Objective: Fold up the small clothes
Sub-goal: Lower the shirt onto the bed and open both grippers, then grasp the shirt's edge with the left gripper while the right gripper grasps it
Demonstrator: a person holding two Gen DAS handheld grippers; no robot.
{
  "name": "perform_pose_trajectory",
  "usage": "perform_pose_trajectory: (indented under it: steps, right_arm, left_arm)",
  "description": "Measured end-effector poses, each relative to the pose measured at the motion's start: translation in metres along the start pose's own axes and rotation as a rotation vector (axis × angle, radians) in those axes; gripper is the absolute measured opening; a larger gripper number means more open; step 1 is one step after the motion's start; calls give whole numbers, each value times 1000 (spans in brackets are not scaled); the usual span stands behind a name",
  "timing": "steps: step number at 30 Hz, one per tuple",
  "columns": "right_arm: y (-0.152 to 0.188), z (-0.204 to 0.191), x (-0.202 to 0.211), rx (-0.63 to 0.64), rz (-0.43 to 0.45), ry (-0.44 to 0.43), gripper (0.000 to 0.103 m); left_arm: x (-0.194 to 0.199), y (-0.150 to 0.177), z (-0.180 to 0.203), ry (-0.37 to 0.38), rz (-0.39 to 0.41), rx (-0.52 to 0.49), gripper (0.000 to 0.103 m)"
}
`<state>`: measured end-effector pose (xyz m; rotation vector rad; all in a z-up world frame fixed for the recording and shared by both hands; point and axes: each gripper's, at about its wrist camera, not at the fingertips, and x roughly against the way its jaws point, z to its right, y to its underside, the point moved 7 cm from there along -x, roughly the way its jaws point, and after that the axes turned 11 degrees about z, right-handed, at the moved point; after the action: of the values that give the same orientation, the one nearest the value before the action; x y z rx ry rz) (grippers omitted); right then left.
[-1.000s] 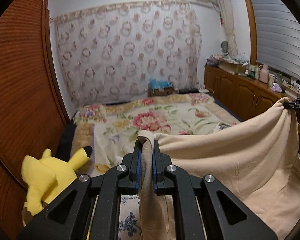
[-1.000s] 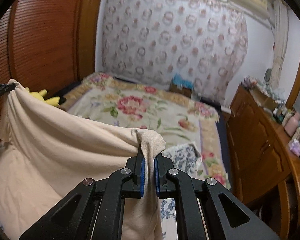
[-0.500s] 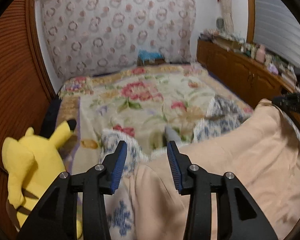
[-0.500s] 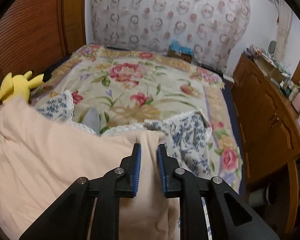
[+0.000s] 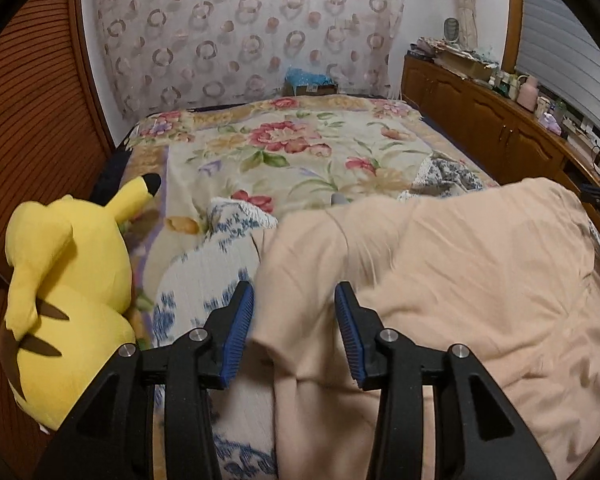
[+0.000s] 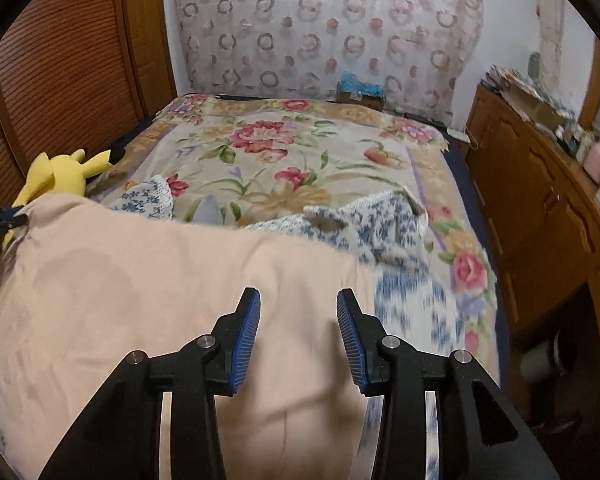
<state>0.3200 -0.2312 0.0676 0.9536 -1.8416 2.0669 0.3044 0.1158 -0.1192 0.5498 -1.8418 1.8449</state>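
A peach garment (image 5: 460, 264) lies spread over the near end of the bed, rumpled, on top of a blue-and-white patterned cloth (image 5: 204, 272). My left gripper (image 5: 294, 312) hovers open over the garment's left edge; its pads touch nothing. Over the garment's (image 6: 160, 280) right edge is my right gripper (image 6: 298, 312), whose jaws are opening with only the fabric lying below them, not pinched. The right gripper's tip (image 5: 598, 194) shows at the far right of the left wrist view.
A yellow plush toy (image 5: 68, 280) sits at the bed's left side against a louvred wooden door (image 5: 32, 120). The flowered blanket (image 5: 300, 148) covers the bed. A wooden cabinet (image 6: 540, 200) with clutter on top runs along the right.
Both grippers were shut on the peach garment's raised corners; they have opened and sunk toward the bed, and the garment has dropped flat.
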Motion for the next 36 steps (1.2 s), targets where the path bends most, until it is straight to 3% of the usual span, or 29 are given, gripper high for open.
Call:
perform_pose_trajectory:
  steps: [7,13,20,27,29,31,33,36]
  right_arm:
    - [42,2,22,-80,-63,-26,41]
    - [39,2,17,-103,-82,-28,41]
    - [39,-3,-7,-77,-42,-13,42]
    - [49,-7,-2,-35,-8,23,43]
    - [50,-7,-2,-35,-8,22,43]
    - [50,-9,-1,-33,-9,22,43]
    - [49,-9,-2,-34,-9,23,43]
    - [48,-12,-1,-21,-12,20,43]
  left_arm:
    - [-4,18,2,23,-39,15,43]
    - [-3,20,2,33,-38,30,43]
    - [-3,20,2,33,-38,30,44]
    - [-1,18,1,30,-26,30,43]
    - [2,14,-1,26,-6,29,36]
    - [2,11,-2,8,-6,21,19]
    - [3,8,-3,13,0,27,10]
    - [7,0,0,16,23,16,5]
